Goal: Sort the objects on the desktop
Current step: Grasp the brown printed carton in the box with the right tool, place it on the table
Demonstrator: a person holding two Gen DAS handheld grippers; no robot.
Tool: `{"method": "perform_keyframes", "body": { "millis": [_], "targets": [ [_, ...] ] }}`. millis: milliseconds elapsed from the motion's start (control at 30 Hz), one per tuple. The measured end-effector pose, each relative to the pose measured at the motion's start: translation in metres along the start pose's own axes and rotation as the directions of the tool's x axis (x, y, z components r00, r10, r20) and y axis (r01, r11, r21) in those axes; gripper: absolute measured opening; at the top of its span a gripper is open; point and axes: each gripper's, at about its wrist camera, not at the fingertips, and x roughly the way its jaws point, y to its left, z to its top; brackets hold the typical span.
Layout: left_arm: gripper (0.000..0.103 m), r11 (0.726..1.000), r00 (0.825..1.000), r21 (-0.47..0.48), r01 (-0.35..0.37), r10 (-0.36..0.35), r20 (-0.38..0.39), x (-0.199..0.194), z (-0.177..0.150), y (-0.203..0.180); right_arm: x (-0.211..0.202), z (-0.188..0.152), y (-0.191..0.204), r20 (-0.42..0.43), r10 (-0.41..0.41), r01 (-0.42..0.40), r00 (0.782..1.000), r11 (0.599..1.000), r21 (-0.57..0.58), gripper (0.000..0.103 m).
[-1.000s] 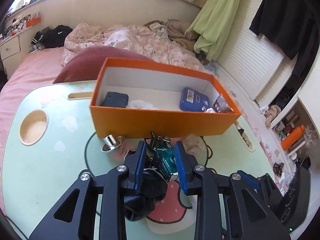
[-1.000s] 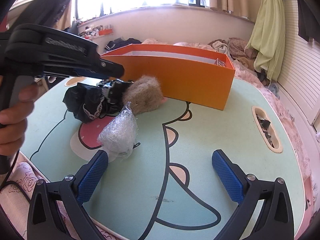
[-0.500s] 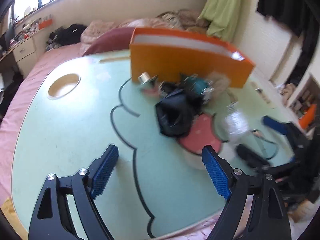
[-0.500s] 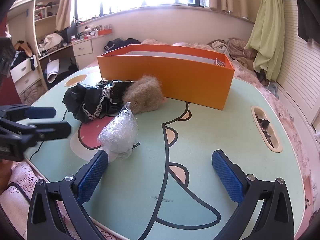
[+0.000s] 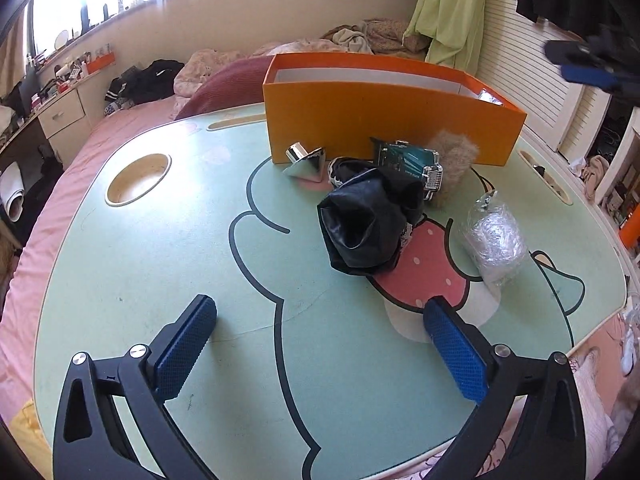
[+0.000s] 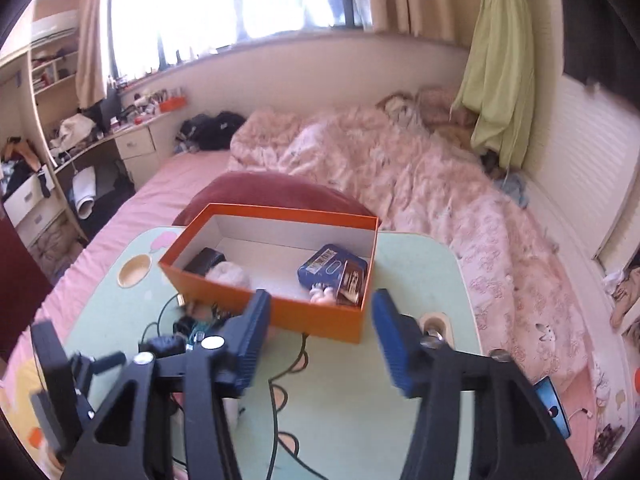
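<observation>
Orange box [image 5: 384, 128] beyond both empty grippers: left gripper [image 5: 320, 344] spread wide, right gripper [image 6: 320, 340] just narrowed.

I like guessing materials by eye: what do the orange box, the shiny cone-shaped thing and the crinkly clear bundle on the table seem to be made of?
The orange box looks like matte cardboard: thin flat walls, white inside. The cone-shaped thing seems polished metal or chromed plastic, since it mirrors its surroundings. The clear bundle looks like thin crumpled plastic film, glinting in many small creases.
</observation>
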Motion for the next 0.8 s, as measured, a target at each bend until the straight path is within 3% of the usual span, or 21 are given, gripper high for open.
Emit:
{"method": "perform_keyframes", "body": {
  "millis": [167, 233, 467, 633, 800],
  "targets": [
    [0.103, 1.0, 1.0, 0.0, 0.0, 0.0, 0.0, 0.001, 0.001, 0.001, 0.056, 0.03, -0.011, -0.18, 0.027, -0.02, 0.983, 0.999, 0.045, 0.032],
    [0.103, 1.0, 1.0, -0.001, 0.0, 0.0, 0.0, 0.001, 0.001, 0.0, 0.073, 0.032, -0.011, -0.216, -0.025, 0.035, 0.976, 0.998, 0.043, 0.032],
    [0.103, 1.0, 1.0, 0.001, 0.0, 0.0, 0.002, 0.002, 0.002, -0.001, 0.089, 0.029, -0.003, -0.258, -0.07, 0.074, 0.964, 0.997, 0.008, 0.032],
    [0.103, 1.0, 1.0, 0.003, -0.001, 0.001, 0.004, 0.002, 0.003, -0.002, 0.102, 0.026, 0.008, -0.275, -0.196, 0.181, 0.941, 0.98, -0.078, 0.032],
    [0.103, 1.0, 1.0, 0.003, 0.0, 0.0, 0.004, 0.003, 0.003, -0.002, 0.109, 0.025, 0.015, -0.279, -0.263, 0.236, 0.924, 0.964, -0.125, 0.032]
  ]
}}
